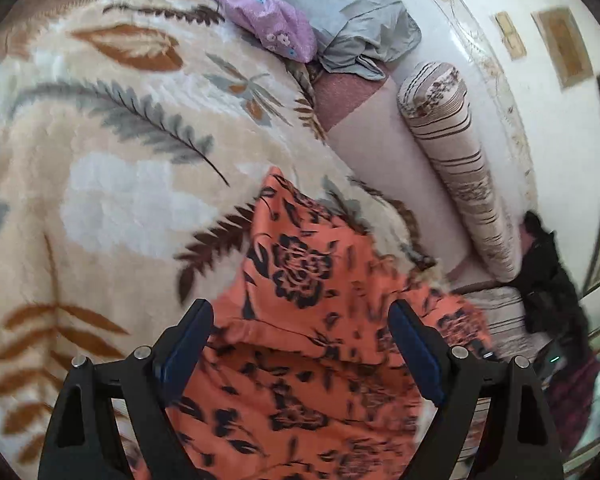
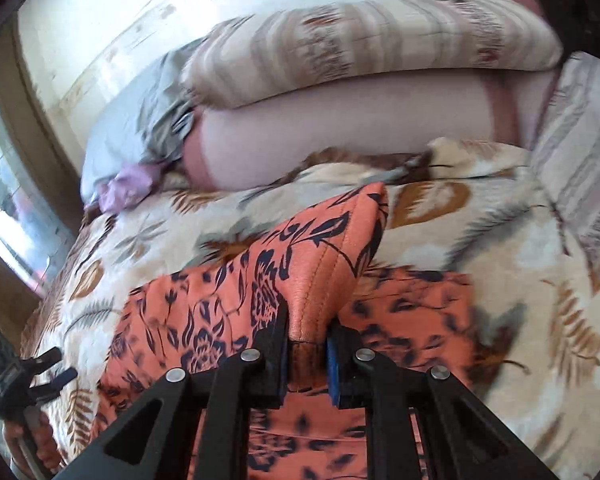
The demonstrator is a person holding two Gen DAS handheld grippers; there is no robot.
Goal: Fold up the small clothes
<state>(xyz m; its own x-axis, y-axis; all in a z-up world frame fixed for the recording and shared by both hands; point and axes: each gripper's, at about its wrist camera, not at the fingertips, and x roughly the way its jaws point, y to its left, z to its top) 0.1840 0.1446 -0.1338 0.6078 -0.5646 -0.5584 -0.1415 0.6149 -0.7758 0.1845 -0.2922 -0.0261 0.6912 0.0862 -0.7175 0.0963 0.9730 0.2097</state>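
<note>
An orange garment [image 2: 260,280] printed with dark flowers lies on a cream blanket [image 2: 500,280] patterned with brown and grey leaves. The right gripper [image 2: 307,344] has its jaws closed on a fold of this cloth: a seamed edge of the garment runs up between the blue pads and stands raised in a peak above the rest, which stays spread on the blanket below. The left gripper [image 1: 300,332] hangs over the same garment [image 1: 300,280] with its jaws wide apart; cloth shows between the two fingers but the pads do not press on it. In the right wrist view the left gripper [image 2: 40,368] shows at the lower left edge, beside the garment. Beyond the blanket lies a long striped bolster [image 1: 456,168] against a pale wall [image 1: 480,8]. At the far end of the blanket sit a lilac cloth [image 1: 268,20] and a grey cloth [image 1: 352,20], touching each other. A black cloth [image 1: 548,272] lies near the bolster's near end
</note>
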